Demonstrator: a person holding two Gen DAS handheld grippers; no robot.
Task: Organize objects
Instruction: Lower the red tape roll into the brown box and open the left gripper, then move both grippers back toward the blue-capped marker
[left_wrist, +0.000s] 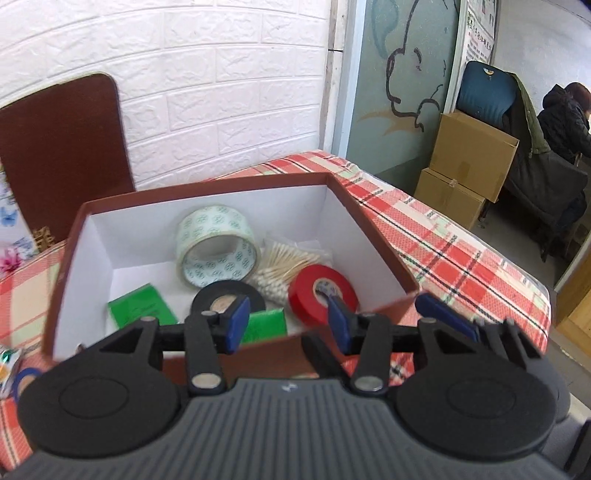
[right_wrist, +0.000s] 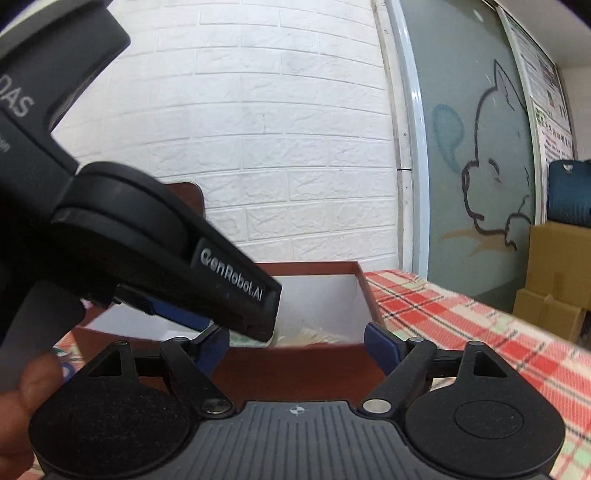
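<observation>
A brown box (left_wrist: 369, 221) with white inner walls stands on the plaid cloth. Inside lie a patterned clear tape roll (left_wrist: 216, 251), a black tape roll (left_wrist: 225, 295), a red tape roll (left_wrist: 323, 295), a pack of cotton swabs (left_wrist: 284, 262) and two green packets (left_wrist: 140, 308). My left gripper (left_wrist: 288, 325) hovers over the box's near wall, open, with nothing between its blue pads. In the right wrist view my right gripper (right_wrist: 299, 347) stands open and empty before the box's near wall (right_wrist: 295, 369). The left gripper's body (right_wrist: 166, 240) crosses above it from the left.
A blue tape roll (left_wrist: 22, 380) and a shiny wrapper lie on the cloth left of the box. A brown board (left_wrist: 62, 147) leans on the white brick wall. The table edge (left_wrist: 480, 236) drops off at right, with cardboard boxes (left_wrist: 472, 158) and a seated person (left_wrist: 561, 118) beyond.
</observation>
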